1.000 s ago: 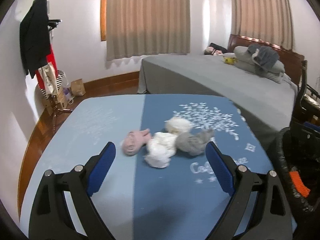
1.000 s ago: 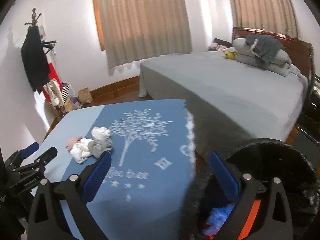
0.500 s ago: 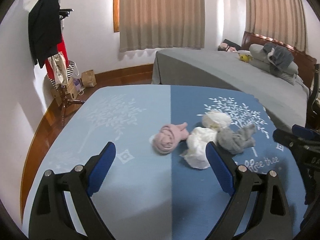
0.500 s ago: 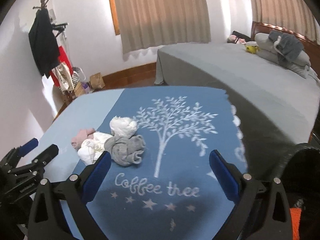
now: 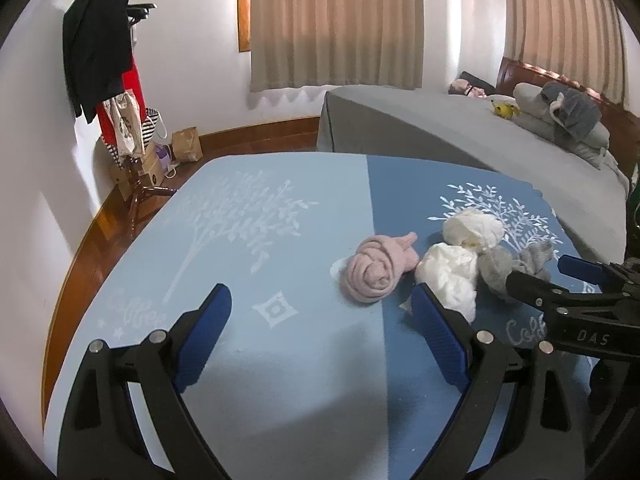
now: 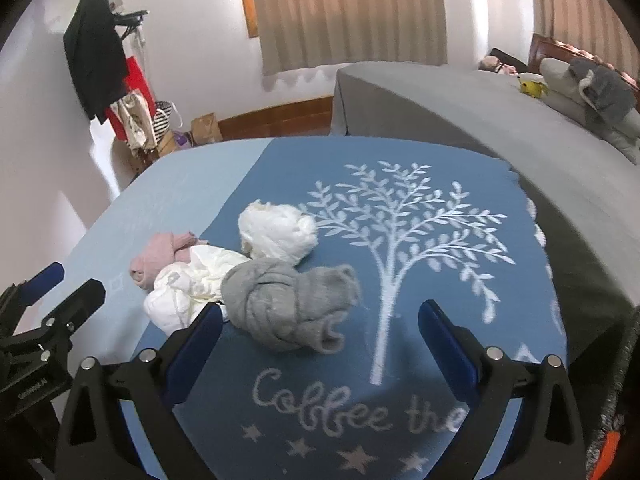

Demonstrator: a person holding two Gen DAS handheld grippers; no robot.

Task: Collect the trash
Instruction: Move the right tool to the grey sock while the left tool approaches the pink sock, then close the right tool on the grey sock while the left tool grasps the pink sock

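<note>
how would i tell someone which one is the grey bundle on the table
On the blue tablecloth, find the cluster of four wads left of the white tree print. The grey bundle lies nearest the tree trunk, the only grey one; its neighbours are white or pink.

A grey-covered bed [image 5: 460, 136] stands beyond the blue tablecloth [image 5: 280, 216]. Left of the bed, a coat rack [image 5: 100, 40] holds dark clothing; beige curtains [image 5: 336, 24] hang behind it.
</note>
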